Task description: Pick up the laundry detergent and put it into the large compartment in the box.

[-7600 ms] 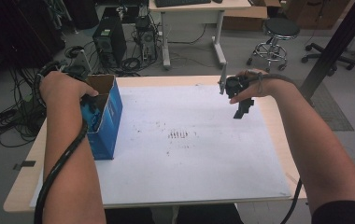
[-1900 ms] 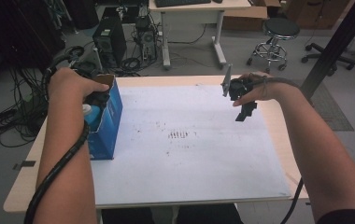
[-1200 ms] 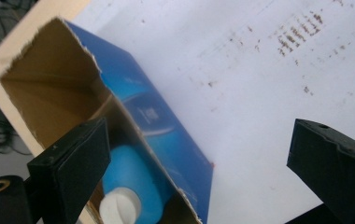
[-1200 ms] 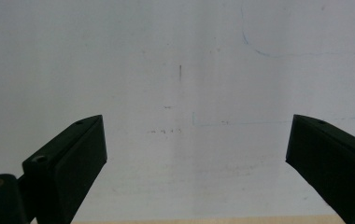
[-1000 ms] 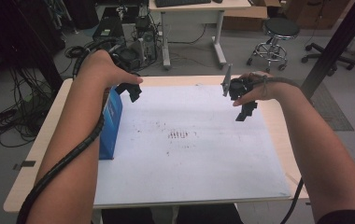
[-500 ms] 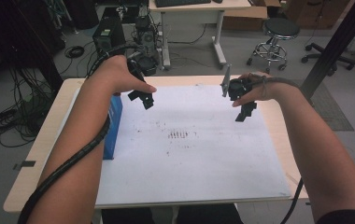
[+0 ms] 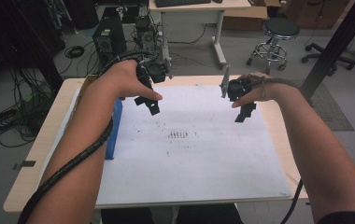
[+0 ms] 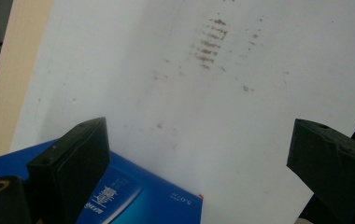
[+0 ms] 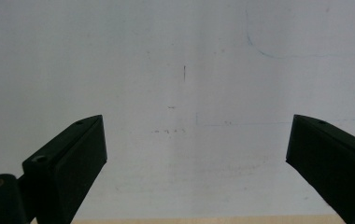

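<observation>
left claw (image 7: 150,105) — lifted from blue box (image 7: 115,128), empty

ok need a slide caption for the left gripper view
Open left hand-held gripper held above the white paper sheet, with a blue cardboard box just behind its jaws.

The high view is dim and soft, with a warm cast; the room at twelve o'clock falls into deep shadow, darkest at ten and eleven o'clock. The white sheet (image 7: 194,149) is the brightest surface, evenly lit with no hard glare. Faint, diffuse shadows lie under the forearms, which suggests overhead, spread-out light. Straight lines bow slightly toward the corners.

In the left gripper view the sheet's smudges (image 8: 210,42) at twelve o'clock are soft, and the near black pads at seven and four o'clock are blurred. The blue box (image 8: 133,196) at six o'clock shows a mild sheen.

The right gripper view is flat, greyish and low in contrast, darkening toward the corners.
</observation>
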Available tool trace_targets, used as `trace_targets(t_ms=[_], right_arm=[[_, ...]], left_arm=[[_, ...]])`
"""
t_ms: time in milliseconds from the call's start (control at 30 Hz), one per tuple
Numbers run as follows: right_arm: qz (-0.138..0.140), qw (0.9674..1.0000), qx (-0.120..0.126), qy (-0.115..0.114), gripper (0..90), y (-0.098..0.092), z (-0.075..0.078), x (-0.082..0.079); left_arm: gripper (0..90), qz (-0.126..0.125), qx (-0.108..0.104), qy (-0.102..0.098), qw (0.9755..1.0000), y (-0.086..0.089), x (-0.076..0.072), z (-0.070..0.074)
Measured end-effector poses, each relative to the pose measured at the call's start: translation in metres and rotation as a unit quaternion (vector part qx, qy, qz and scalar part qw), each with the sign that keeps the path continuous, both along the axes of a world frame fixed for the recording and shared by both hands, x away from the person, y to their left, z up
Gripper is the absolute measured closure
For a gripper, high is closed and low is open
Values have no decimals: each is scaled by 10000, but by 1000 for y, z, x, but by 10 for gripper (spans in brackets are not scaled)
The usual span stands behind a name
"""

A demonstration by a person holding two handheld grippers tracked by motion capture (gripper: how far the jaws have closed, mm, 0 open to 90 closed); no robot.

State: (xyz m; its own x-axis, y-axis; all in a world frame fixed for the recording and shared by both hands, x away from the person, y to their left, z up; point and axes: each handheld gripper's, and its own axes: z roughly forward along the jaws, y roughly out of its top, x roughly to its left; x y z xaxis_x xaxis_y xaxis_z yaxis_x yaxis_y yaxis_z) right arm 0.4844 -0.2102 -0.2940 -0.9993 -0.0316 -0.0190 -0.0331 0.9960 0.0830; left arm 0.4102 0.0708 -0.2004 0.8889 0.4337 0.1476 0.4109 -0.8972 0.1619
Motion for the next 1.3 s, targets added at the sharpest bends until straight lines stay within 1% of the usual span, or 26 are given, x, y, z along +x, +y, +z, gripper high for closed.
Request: trace_targets(t_ms=[67,133,200,300,333,400,500,533,700,733,833,900,1000,1200,1300], right_arm=[[6,10000,-8,-5,50,1,0,-1],[17,10000,3,-15,50,1,0,-2],[32,10000,3,-24,49,2,1,-2],[12,10000,-16,-21,50,2,1,-3],[33,10000,-9,-20,50,2,1,-3],[34,10000,-14,-23,49,2,1,-3],[24,10000,-18,-17,50,2,0,-3],[-17,10000,-33,-12,49,2,0,-4],[-23,10000,-17,15,49,2,-1,-5],[-52,10000,-25,17,48,3,-1,-5],[-15,10000,-36,10,49,5,-1,-6],[-4,10000,-33,15,50,7,-1,-7],[-9,10000,-57,15,50,8,0,-8],[-12,10000,-38,-23,49,7,3,-7],[-22,10000,-15,-26,49,4,3,-8]], left_arm=[[64,-85,67,4,9999,-2,-1,0],[63,-189,40,-4,9998,-5,-2,-2],[61,-312,66,27,9995,-7,-3,-2],[62,-382,83,37,9992,-11,-3,-6],[61,-420,116,67,9990,-12,-3,-8],[61,-474,150,62,9987,-14,-2,-11],[61,-565,168,112,9982,-17,-2,-15],[61,-587,181,123,9980,-17,-2,-17],[57,-756,214,181,9967,-17,-4,-21],[57,-759,228,196,9967,-17,-5,-21],[58,-768,312,168,9964,-16,-5,-20],[58,-779,298,179,9964,-16,-5,-19],[58,-793,276,140,9964,-17,-4,-17],[58,-834,272,177,9960,-23,-4,-21],[58,-877,303,212,9955,-27,-3,-22]])
